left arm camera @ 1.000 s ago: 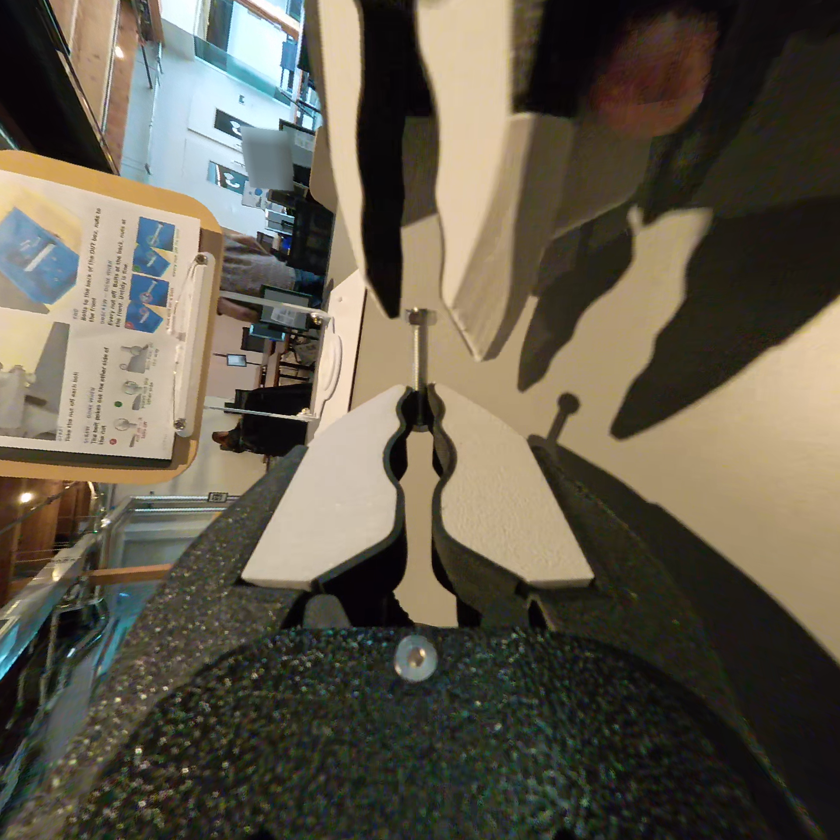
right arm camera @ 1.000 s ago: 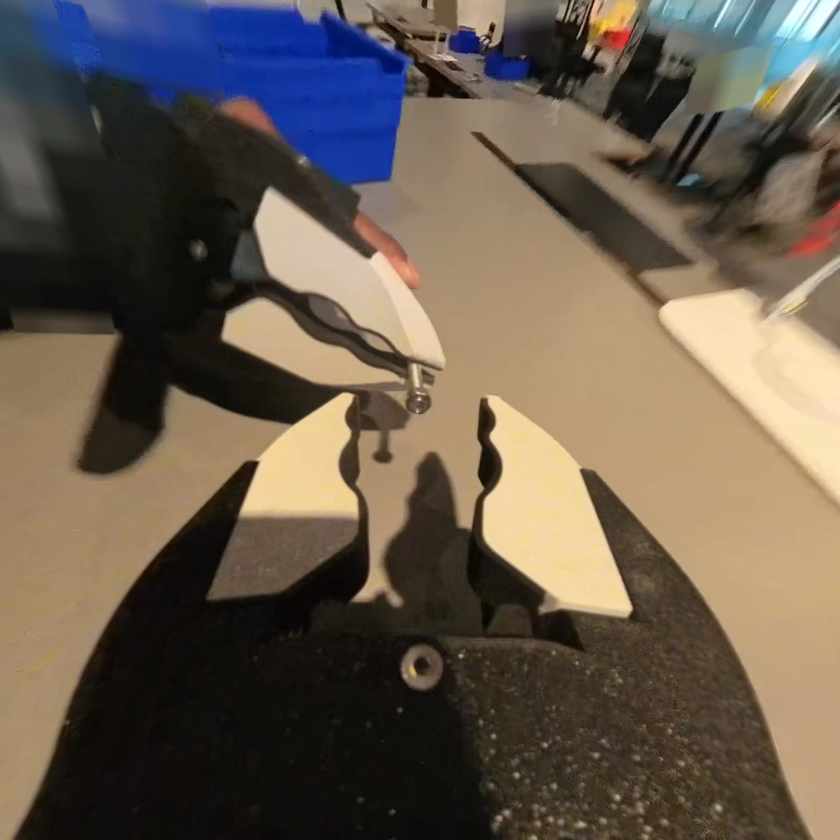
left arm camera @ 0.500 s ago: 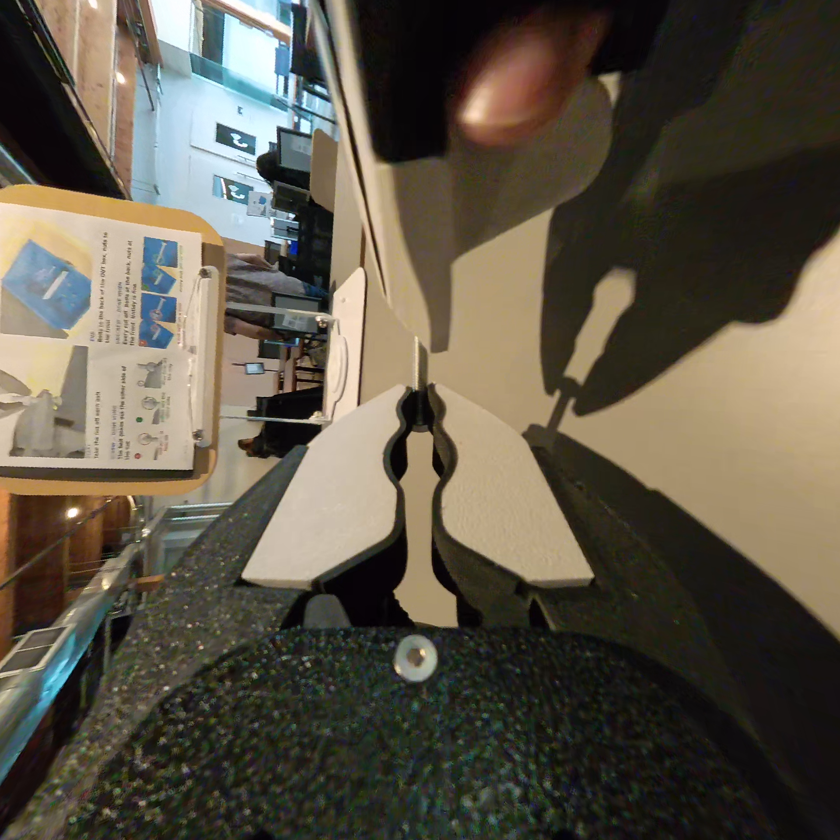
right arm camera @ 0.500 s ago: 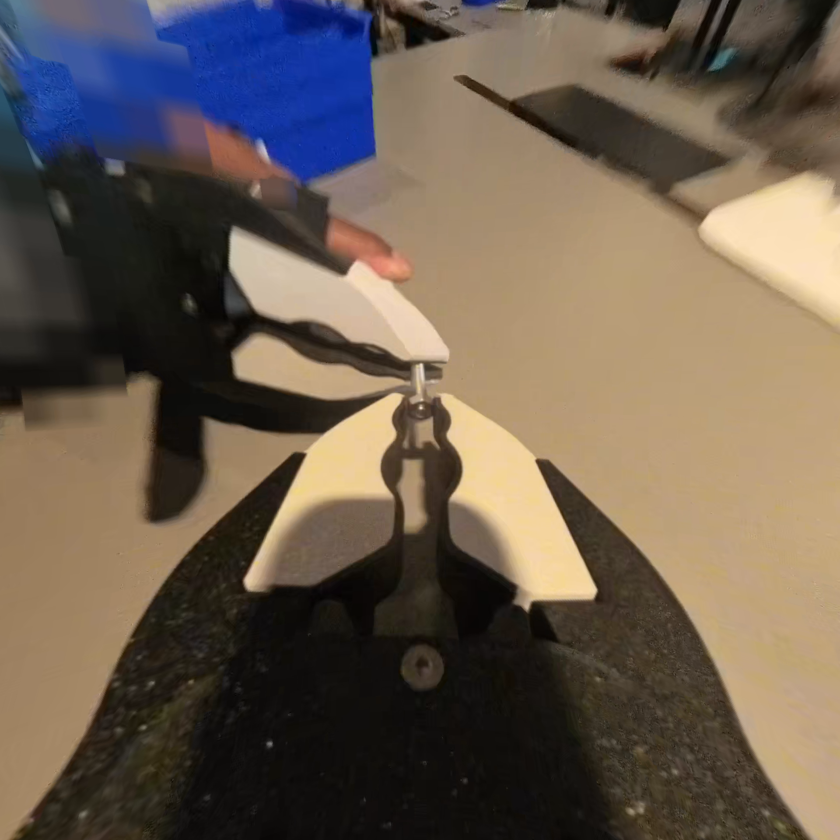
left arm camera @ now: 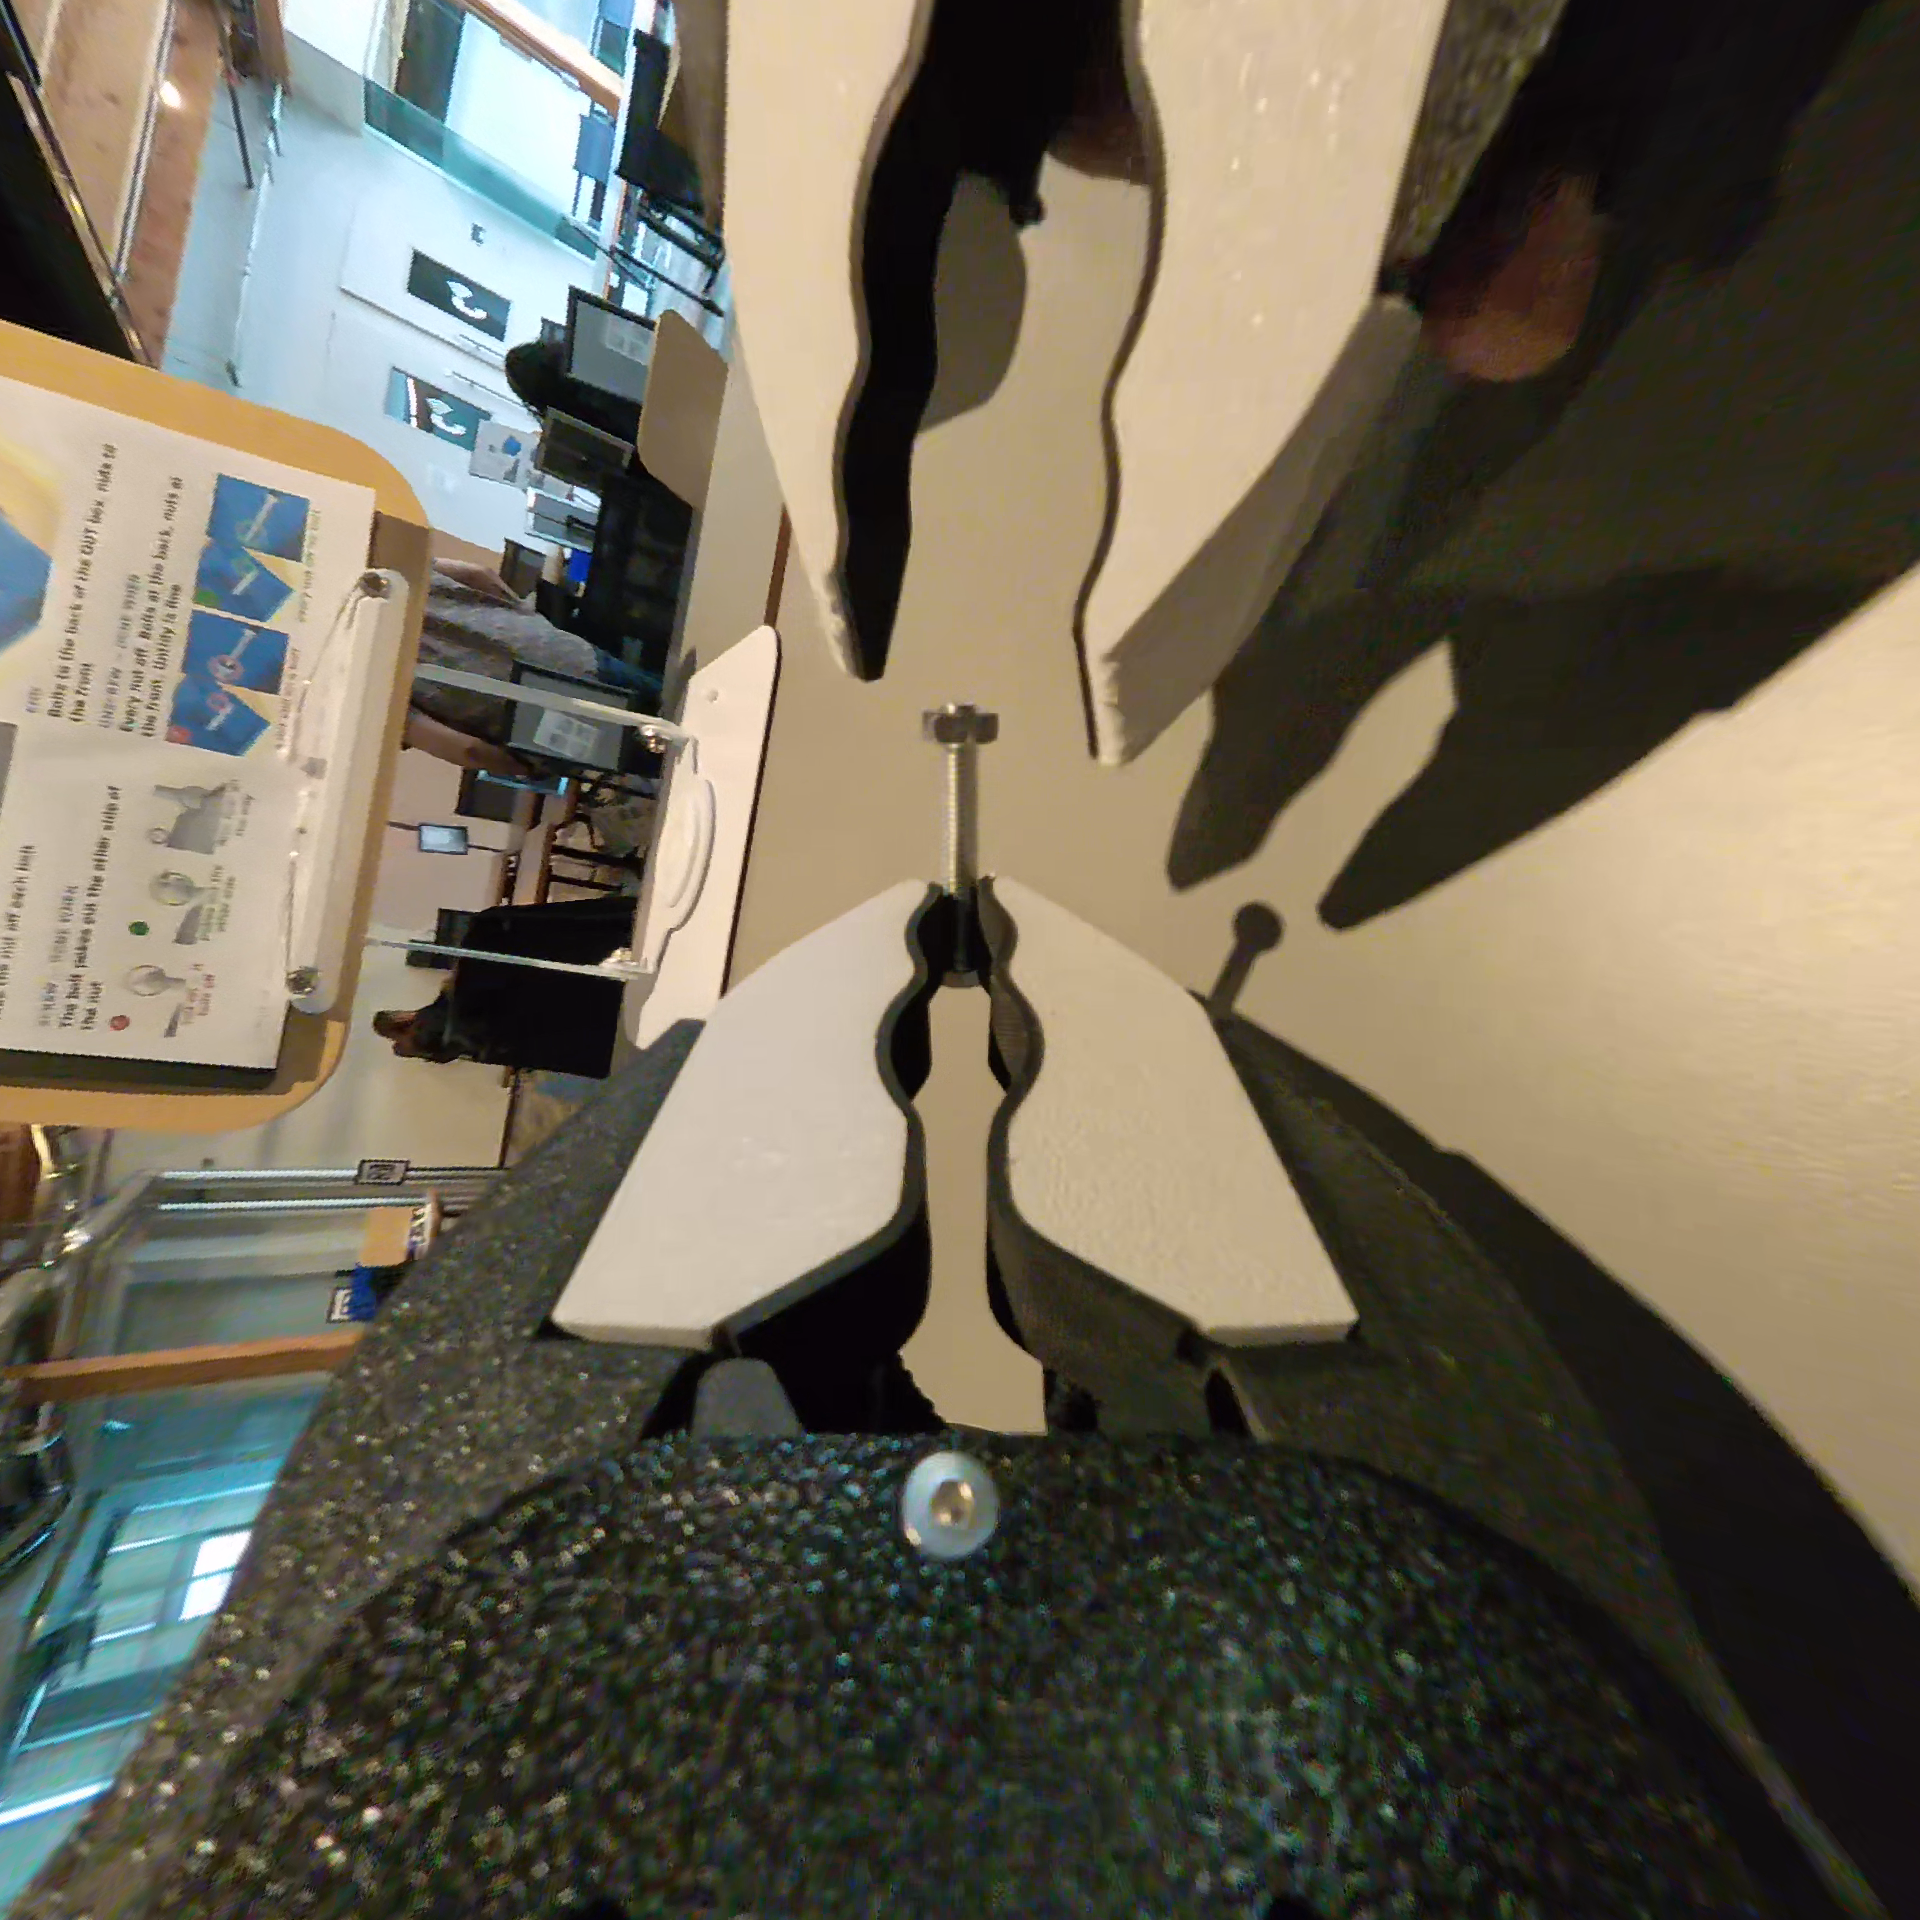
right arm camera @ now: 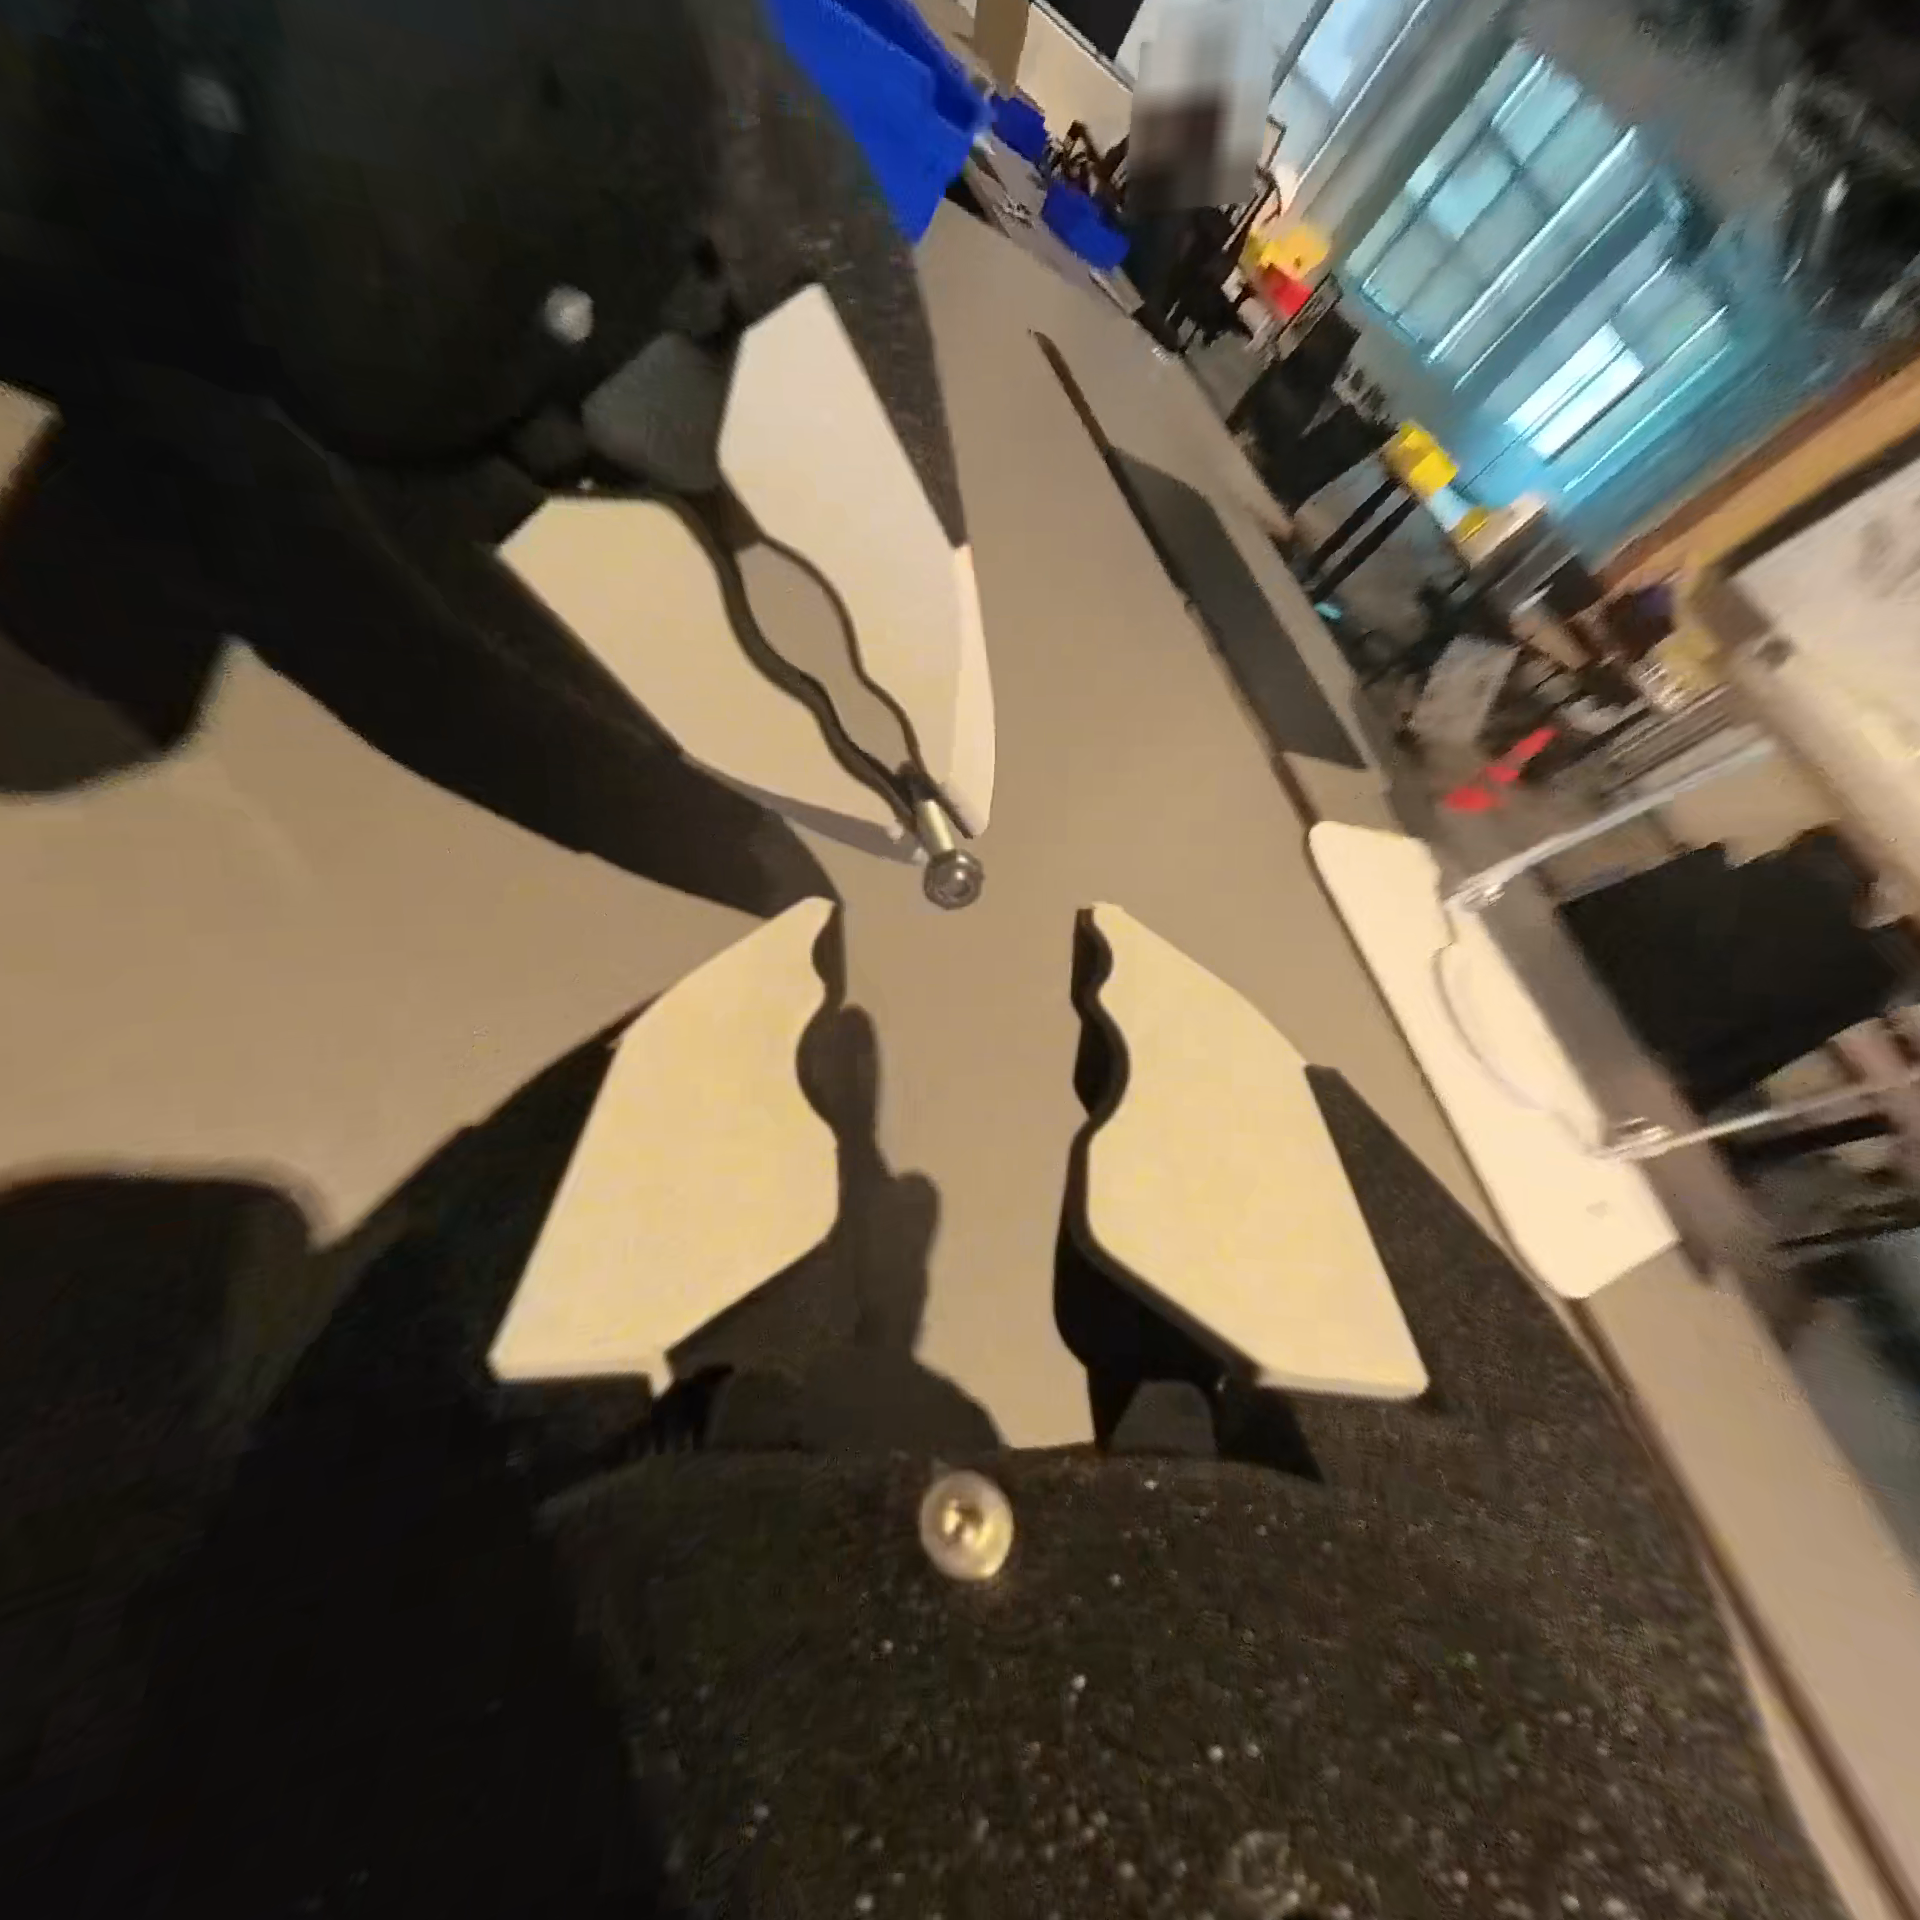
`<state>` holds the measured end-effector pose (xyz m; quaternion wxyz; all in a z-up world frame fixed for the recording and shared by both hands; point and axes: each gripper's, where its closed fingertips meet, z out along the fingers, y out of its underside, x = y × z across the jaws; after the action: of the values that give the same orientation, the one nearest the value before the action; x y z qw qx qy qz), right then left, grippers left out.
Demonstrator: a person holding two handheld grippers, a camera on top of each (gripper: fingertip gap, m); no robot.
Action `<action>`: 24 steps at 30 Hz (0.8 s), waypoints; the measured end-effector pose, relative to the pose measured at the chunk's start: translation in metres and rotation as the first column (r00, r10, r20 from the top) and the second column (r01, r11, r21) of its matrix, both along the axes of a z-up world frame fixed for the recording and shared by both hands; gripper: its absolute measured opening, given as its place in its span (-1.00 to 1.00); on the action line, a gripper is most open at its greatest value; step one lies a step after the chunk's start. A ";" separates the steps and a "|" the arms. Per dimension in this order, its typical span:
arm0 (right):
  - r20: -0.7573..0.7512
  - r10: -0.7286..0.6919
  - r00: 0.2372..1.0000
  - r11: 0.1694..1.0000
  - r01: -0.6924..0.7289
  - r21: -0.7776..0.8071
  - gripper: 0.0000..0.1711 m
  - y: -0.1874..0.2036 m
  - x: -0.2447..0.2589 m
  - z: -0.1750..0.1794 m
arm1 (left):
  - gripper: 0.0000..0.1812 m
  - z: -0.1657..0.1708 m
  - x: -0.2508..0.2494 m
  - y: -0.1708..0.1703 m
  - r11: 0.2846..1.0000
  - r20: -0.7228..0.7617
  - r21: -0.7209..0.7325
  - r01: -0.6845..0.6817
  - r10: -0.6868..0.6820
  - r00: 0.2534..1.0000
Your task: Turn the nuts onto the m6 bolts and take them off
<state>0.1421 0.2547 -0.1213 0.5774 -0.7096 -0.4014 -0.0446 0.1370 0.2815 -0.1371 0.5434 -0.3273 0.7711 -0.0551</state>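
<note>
My left gripper (left arm camera: 961, 914) is clamped on the bolt (left arm camera: 957, 821), which juts forward past its tips; my right gripper (right arm camera: 961, 914), spread wide and empty, faces it just beyond the nut (left arm camera: 960, 724). The nut looks small, rigid and slippery: I would pinch its flats. A printed sheet (left arm camera: 156, 727) stands to the left.

Right gripper (right arm camera: 961, 914) released the nut (left arm camera: 959, 723), jaws reopened, backed clear of the bolt (left arm camera: 958, 821), nut left exposed at the tip
</note>
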 end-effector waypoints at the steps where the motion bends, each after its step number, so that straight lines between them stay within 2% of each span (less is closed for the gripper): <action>1: 0.033 -0.002 0.999 1.000 0.001 0.020 -0.56 0.000 0.000 0.000 | -0.94 -0.001 0.000 -0.001 1.000 -0.004 -0.007 0.007 -0.007 1.000; 6: 0.054 0.019 0.998 1.000 -0.019 0.000 -0.86 -0.002 -0.004 -0.006 | -0.94 -0.004 0.002 -0.008 1.000 -0.018 0.012 0.028 -0.028 0.999; 7: 0.048 0.007 0.999 1.000 -0.006 -0.020 -0.87 -0.001 -0.004 -0.007 | -0.94 -0.005 0.002 -0.007 0.999 -0.023 0.033 0.021 -0.021 1.000; 9: -0.028 -0.048 0.998 0.993 0.044 -0.111 -0.87 0.001 -0.002 -0.011 | -0.94 -0.006 0.002 -0.003 0.997 -0.030 0.080 0.004 -0.002 1.000; 10: -0.113 -0.089 0.990 0.981 0.068 -0.182 -0.87 0.002 -0.002 -0.012 | -0.94 -0.005 0.002 -0.001 0.994 -0.029 0.111 -0.005 0.008 1.000; 11: -0.232 -0.144 0.962 0.959 0.078 -0.272 -0.88 0.003 -0.003 -0.012 | -0.94 -0.003 0.002 0.001 0.989 -0.029 0.145 -0.013 0.017 0.999; 13: -0.516 -0.257 0.817 0.895 0.000 -0.447 -0.88 0.001 -0.008 -0.009 | -0.94 0.000 0.001 0.002 0.980 -0.026 0.199 -0.021 0.027 0.999; 15: -0.699 -0.293 0.652 0.857 -0.146 -0.495 -0.88 -0.001 -0.011 -0.003 | -0.94 0.004 0.002 0.001 0.979 -0.013 0.203 -0.022 0.025 1.000; 16: -0.734 -0.281 0.619 0.854 -0.187 -0.485 -0.88 -0.002 -0.010 -0.002 | -0.94 0.005 0.002 0.000 0.981 -0.007 0.190 -0.024 0.026 1.000; 18: -0.721 -0.220 0.657 0.865 -0.210 -0.456 -0.81 -0.002 -0.011 0.000 | -0.94 0.005 0.002 0.001 0.983 -0.002 0.180 -0.030 0.031 1.000; 20: -0.613 -0.140 0.778 0.903 -0.153 -0.401 -0.54 0.000 -0.009 -0.002 | -0.94 0.005 0.001 0.003 0.985 0.000 0.170 -0.034 0.035 0.999; 22: -0.424 -0.070 0.903 0.951 -0.068 -0.301 -0.46 0.001 -0.003 -0.005 | -0.94 0.006 0.000 0.004 0.986 -0.001 0.165 -0.035 0.036 0.999; 24: -0.196 -0.028 0.980 0.988 -0.003 -0.156 -0.46 0.002 0.002 -0.005 | -0.94 0.006 0.000 0.003 0.987 -0.004 0.157 -0.030 0.031 1.000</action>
<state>0.1442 0.2565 -0.1261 0.5568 -0.7560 -0.3399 0.0538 0.1372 0.2848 -0.1314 0.5657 -0.2955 0.7697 0.0154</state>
